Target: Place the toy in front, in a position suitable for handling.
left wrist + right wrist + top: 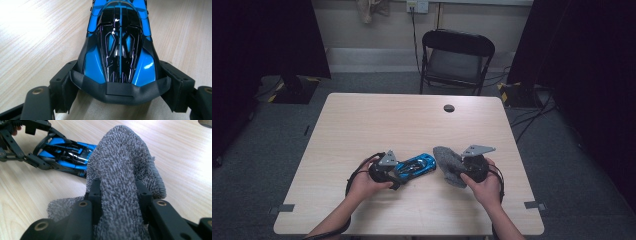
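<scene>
Pale wood grain covers the table (362,125), a rectangular top with a small dark round grommet (449,108) near its far edge. Beyond it a black folding chair (456,57) stands on grey carpet, facing the table.

On the near half of the table lies a grey knitted cloth (447,161), bunched and partly lifted. The right gripper (464,167) has it pinched — in the right gripper view its two black jaws press in on a thick fold of the cloth (122,177) from either side, and the rest of the fabric rises in a hump ahead of them and drapes down to the wood on the left. The person's right hand (484,185) wraps the gripper body from behind.

Just left of the cloth sits a blue and black toy sports car (416,165), flat on the table and angled so that one end points toward the cloth. The cloth's edge is very near that end of the car; whether they touch I cannot tell. The left gripper (396,175) holds the car's other end — in the left gripper view the jaws stand on either side of the car (120,50), closed against the flanks of the black bumper end. The left hand (364,184) grips that tool.
</scene>
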`<action>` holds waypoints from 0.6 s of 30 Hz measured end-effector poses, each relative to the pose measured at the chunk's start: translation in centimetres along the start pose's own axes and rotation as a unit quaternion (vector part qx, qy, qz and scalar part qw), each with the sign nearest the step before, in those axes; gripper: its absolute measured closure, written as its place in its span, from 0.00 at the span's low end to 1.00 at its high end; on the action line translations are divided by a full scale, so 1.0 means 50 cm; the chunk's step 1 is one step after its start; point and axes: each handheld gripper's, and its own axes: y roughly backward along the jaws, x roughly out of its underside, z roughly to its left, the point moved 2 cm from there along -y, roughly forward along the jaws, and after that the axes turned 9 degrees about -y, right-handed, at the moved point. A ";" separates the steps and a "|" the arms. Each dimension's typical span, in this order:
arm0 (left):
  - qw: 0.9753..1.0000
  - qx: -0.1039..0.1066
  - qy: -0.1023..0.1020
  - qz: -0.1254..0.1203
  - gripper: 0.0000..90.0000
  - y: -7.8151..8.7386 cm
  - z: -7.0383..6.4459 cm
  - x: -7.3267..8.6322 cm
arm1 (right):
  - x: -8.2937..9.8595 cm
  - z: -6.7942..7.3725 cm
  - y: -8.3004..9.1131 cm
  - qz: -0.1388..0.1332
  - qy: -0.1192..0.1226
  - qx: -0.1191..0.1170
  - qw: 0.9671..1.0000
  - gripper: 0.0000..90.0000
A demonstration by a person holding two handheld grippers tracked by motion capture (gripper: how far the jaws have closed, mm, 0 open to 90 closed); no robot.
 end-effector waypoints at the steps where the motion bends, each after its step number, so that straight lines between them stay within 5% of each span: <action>1: 1.000 0.000 0.000 0.000 0.27 0.000 0.000 0.000 | -0.002 0.000 0.000 0.000 0.001 -0.001 1.000 0.74; 18: 1.000 0.000 0.000 0.000 0.27 0.000 0.000 0.000 | -0.036 0.019 -0.025 0.005 0.011 -0.014 1.000 0.74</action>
